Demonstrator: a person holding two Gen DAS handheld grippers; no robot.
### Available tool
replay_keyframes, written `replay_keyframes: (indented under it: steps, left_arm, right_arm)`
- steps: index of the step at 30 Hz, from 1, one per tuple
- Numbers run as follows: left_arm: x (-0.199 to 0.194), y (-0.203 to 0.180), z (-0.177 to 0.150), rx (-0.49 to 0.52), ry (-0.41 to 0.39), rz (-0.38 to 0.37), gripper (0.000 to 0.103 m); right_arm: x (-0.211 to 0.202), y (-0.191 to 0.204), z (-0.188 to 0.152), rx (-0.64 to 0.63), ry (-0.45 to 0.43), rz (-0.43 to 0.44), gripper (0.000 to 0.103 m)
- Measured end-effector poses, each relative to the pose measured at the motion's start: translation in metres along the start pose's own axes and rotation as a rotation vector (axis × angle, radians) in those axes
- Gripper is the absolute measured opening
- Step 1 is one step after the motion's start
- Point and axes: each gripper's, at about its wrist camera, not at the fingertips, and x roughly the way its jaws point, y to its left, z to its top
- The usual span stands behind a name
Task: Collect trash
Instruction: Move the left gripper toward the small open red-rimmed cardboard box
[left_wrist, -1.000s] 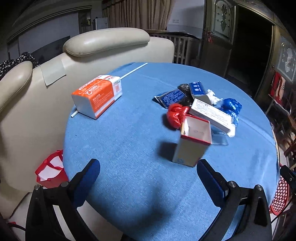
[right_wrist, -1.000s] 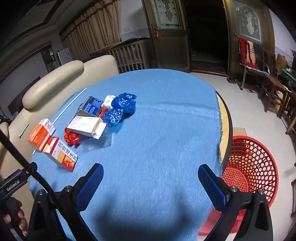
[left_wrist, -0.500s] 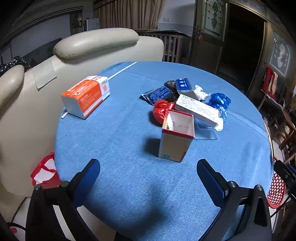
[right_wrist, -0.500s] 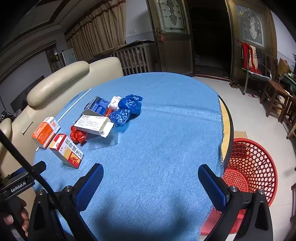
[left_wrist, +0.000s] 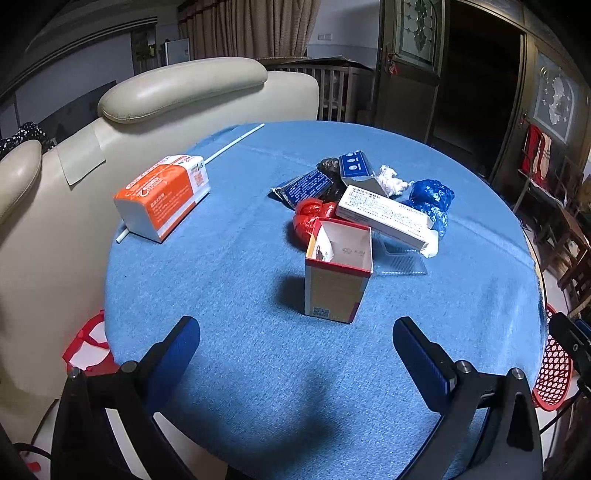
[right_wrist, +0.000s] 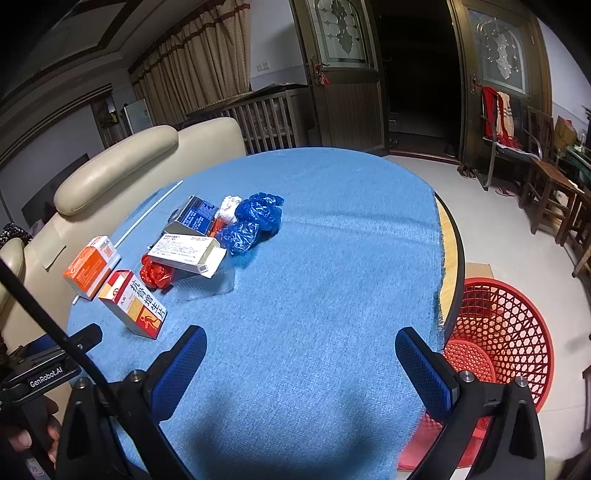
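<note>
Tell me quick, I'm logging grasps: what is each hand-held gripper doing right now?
Left hand-held gripper: open, holding nothing, above the table near the red-rimmed box.
Right hand-held gripper: open, holding nothing.

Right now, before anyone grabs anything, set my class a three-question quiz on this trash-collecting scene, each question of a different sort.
1. True or false: the left gripper is shut on the open carton.
2. Multiple choice: the red basket stands A) on the table, B) on the floor beside the table, C) on the sofa.
3. Fill in: the long white box lies partly on the red ____.

Key: 1 false; 2 B; 3 bag.
</note>
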Motion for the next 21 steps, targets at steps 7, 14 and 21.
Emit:
replay_keyframes:
  steps: [7, 14, 21]
  left_arm:
    - [-0.0002, -0.0017, 0.0013, 0.001, 0.002, -0.002, 0.103]
    - [0.0004, -0.0053, 0.0013, 0.006, 0.006, -0.007, 0.103]
    - [-0.0001, -0.0088, 0.0017, 0.016, 0.003, -0.012, 0.103]
  right_arm:
    - [-0.0010, 0.0019, 0.0006, -0.009, -0.003, -0.002, 0.103]
    - [-0.0016, -0.0001, 0.0006, -0.007, -0.003, -0.002, 0.103]
    - [-0.0017, 0.0002, 0.0002, -0.006, -0.003, -0.001, 0.103]
